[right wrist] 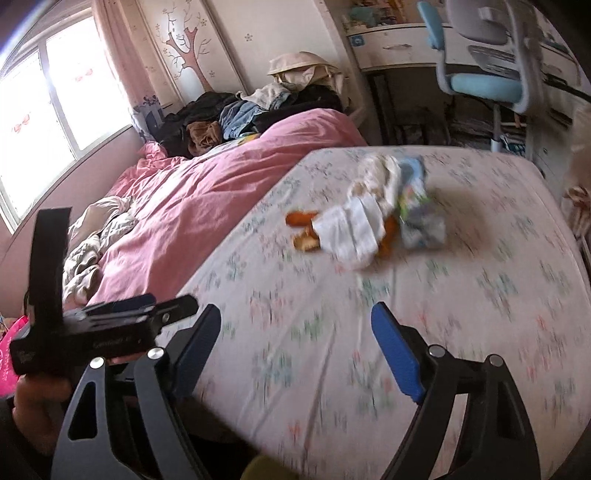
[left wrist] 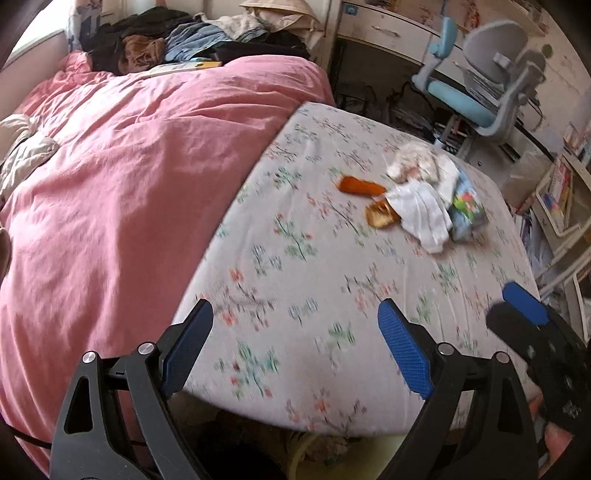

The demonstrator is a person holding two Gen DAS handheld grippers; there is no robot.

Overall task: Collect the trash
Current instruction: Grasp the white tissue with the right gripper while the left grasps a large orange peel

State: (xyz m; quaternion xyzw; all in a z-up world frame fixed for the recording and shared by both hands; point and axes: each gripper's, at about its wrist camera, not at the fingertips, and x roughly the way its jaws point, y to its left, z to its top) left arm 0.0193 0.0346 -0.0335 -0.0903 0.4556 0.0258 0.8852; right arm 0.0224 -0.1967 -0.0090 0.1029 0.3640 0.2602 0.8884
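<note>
A small heap of trash lies on the floral bed sheet (left wrist: 295, 258): an orange wrapper (left wrist: 360, 185), a golden wrapper (left wrist: 380, 216), a white tissue (left wrist: 421, 214), a colourful snack bag (left wrist: 467, 206) and a crumpled patterned wrapper (left wrist: 413, 162). My left gripper (left wrist: 295, 310) hovers open and empty over the sheet's near part, well short of the heap. In the right wrist view the same tissue (right wrist: 354, 229), orange wrapper (right wrist: 301, 218) and snack bag (right wrist: 421, 218) lie ahead of my right gripper (right wrist: 295, 314), which is open and empty. The left gripper's fingers (right wrist: 173, 308) show beside it.
A pink duvet (left wrist: 129, 166) covers the bed's left half, with a pile of clothes (left wrist: 177, 40) at its far end. A blue and grey desk chair (left wrist: 487, 85) and a desk (left wrist: 388, 29) stand beyond the bed. Shelves (left wrist: 561, 199) line the right side.
</note>
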